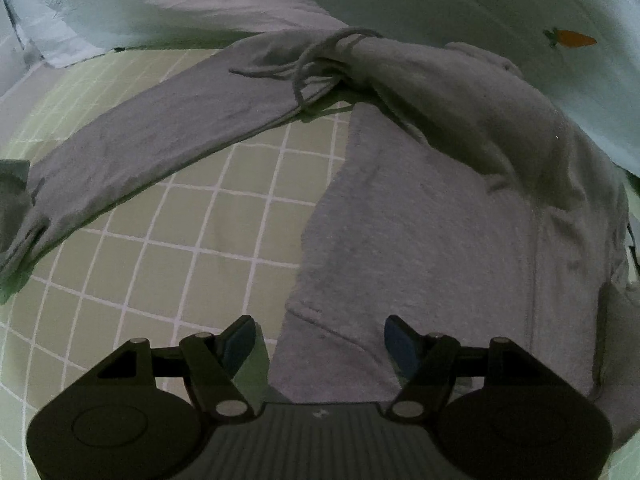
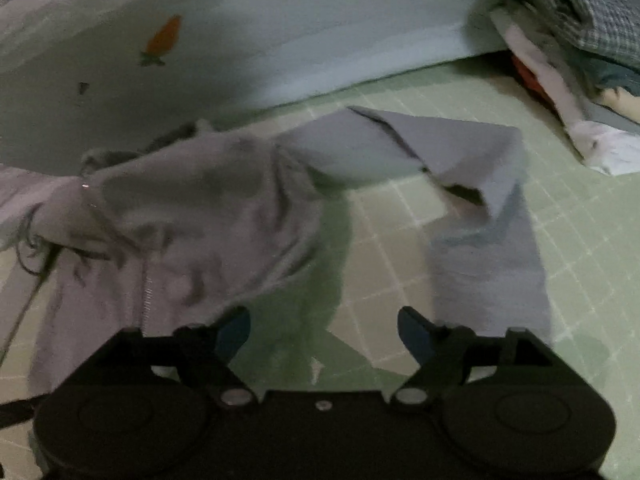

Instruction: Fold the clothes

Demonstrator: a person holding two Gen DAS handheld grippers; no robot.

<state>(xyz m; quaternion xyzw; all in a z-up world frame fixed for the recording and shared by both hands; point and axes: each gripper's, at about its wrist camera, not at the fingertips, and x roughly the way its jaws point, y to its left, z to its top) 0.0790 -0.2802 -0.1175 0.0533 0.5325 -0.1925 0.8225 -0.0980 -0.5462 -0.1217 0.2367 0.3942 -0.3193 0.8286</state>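
We see a grey cotton hooded sweatshirt (image 1: 460,216) spread on a pale green sheet with a white grid (image 1: 192,216), its body lying flat and its hood end bunched toward a light blue-green quilt printed with an orange carrot (image 1: 420,0) at the far side. In the left wrist view one sleeve (image 1: 152,128) stretches out to the left across the grid, and a grey drawstring (image 1: 304,68) loops loosely over the crumpled neck. Our left gripper (image 1: 320,338) hovers over the hem edge of the body with its jaws wide apart — nothing lies between the blue pads, and they press on no cloth. In the right wrist view the other sleeve (image 2: 472,184) bends back on itself and runs toward us on the sheet. Our right gripper (image 2: 324,330) also stands wide open and empty, over bare sheet between the body and that sleeve. A stack of folded clothes topped with blue checked fabric (image 2: 580,20) sits at the far right — well apart from the sweatshirt.
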